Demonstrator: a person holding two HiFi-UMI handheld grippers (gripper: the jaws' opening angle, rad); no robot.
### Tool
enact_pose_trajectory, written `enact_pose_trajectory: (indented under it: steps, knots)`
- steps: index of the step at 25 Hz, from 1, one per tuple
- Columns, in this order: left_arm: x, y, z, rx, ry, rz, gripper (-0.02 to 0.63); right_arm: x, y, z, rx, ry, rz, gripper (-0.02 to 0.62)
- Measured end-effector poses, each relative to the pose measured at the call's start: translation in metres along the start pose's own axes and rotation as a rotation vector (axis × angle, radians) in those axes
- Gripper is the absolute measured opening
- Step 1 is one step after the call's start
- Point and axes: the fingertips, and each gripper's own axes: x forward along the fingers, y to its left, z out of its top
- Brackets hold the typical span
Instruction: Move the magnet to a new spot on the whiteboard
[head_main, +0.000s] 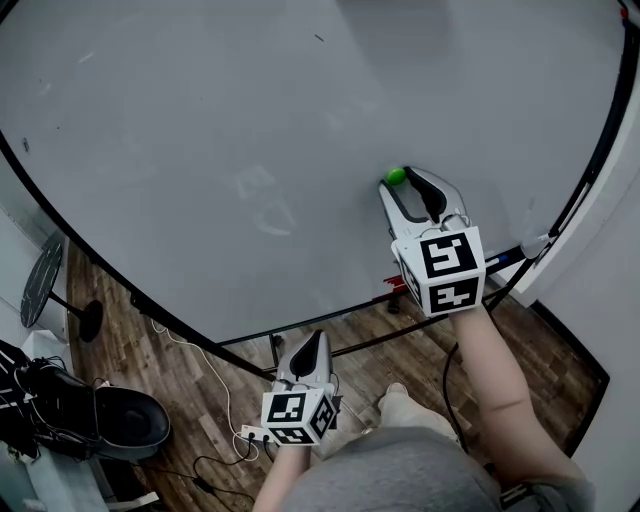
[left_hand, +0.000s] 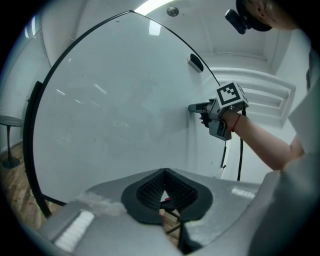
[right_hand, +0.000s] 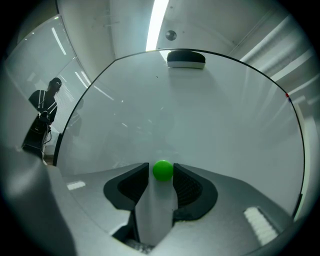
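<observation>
Here your right claw (right_hand: 163, 176) pinches the magnet (right_hand: 162, 169), left claw (left_hand: 164, 172) closed empty; lift squarely off the whiteboard (right_hand: 210, 125).

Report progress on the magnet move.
Done: the right gripper is at the green magnet. In hand: its jaws flank the magnet, apparently pinching it on the whiteboard. Left: lifting it off and placing it elsewhere. The left gripper hangs shut and empty.
</observation>
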Motion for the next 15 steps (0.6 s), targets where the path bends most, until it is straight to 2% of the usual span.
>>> enact_pose_trajectory:
  steps: [15]
  knots:
    - [-0.0012, -0.0028, -0.005, -0.005, 0.01, -0.007, 0.005, 0.0006, -0.001, 0.0005, -0.011, -0.012, -0.06, 0.126]
